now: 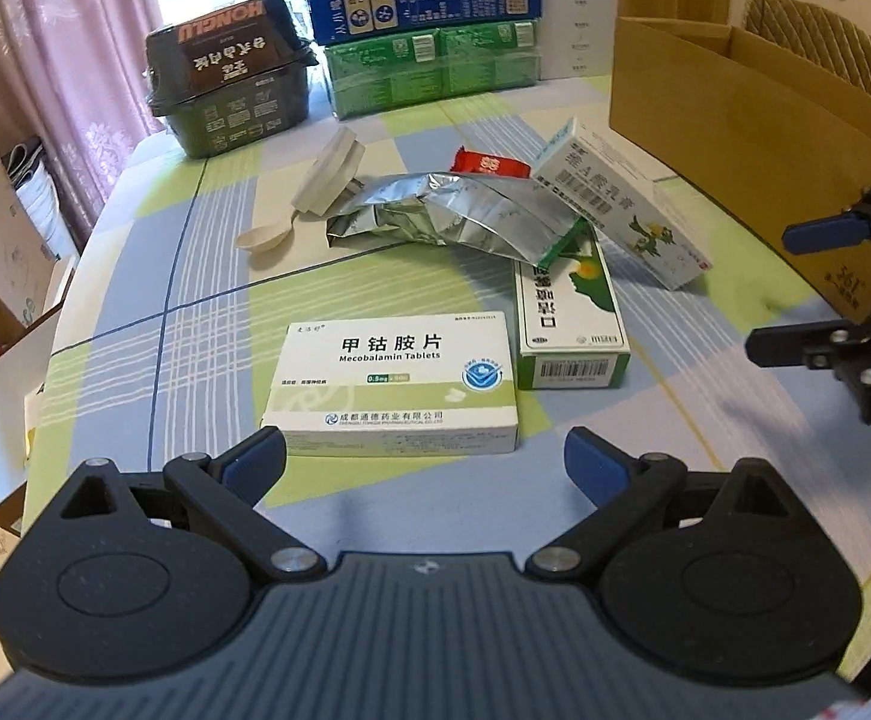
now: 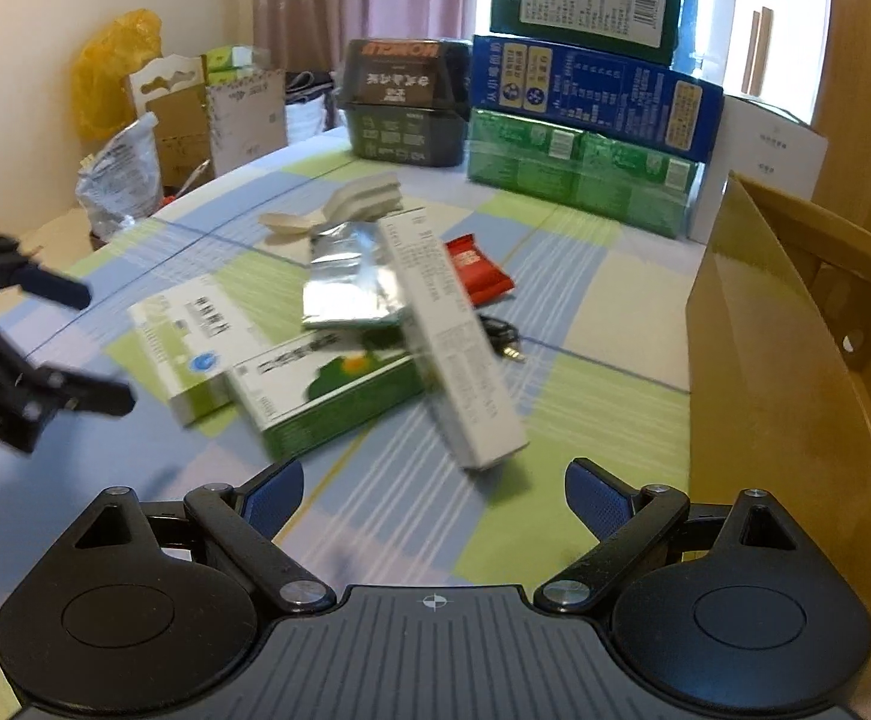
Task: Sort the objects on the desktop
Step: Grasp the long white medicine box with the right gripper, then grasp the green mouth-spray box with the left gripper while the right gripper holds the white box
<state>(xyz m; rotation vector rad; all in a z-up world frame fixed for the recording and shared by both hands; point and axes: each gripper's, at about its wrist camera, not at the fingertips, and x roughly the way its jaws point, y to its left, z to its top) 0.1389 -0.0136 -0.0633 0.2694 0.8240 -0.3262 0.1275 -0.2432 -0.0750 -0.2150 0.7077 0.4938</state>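
A white and green Mecobalamin tablet box [image 1: 396, 384] lies flat just beyond my open, empty left gripper [image 1: 423, 459]. Behind it lie a green medicine box [image 1: 573, 318], a long white box [image 1: 621, 204] leaning on it, a crumpled foil pouch [image 1: 447, 216], a red packet [image 1: 489, 165], a white lid [image 1: 330, 171] and a white spoon [image 1: 267, 237]. My right gripper [image 2: 435, 492] is open and empty, just short of the long white box [image 2: 453, 336] and the green box [image 2: 327, 384]. It also shows at the right of the left wrist view [image 1: 795, 294].
An open cardboard box [image 1: 753, 138] stands at the right, also in the right wrist view [image 2: 795, 372]. Stacked green and blue cartons [image 1: 429, 30] and a dark food tub [image 1: 231, 78] stand at the back. A small black cable [image 2: 504, 336] lies by the red packet [image 2: 474, 270]. Bags and boxes sit beyond the table's left edge.
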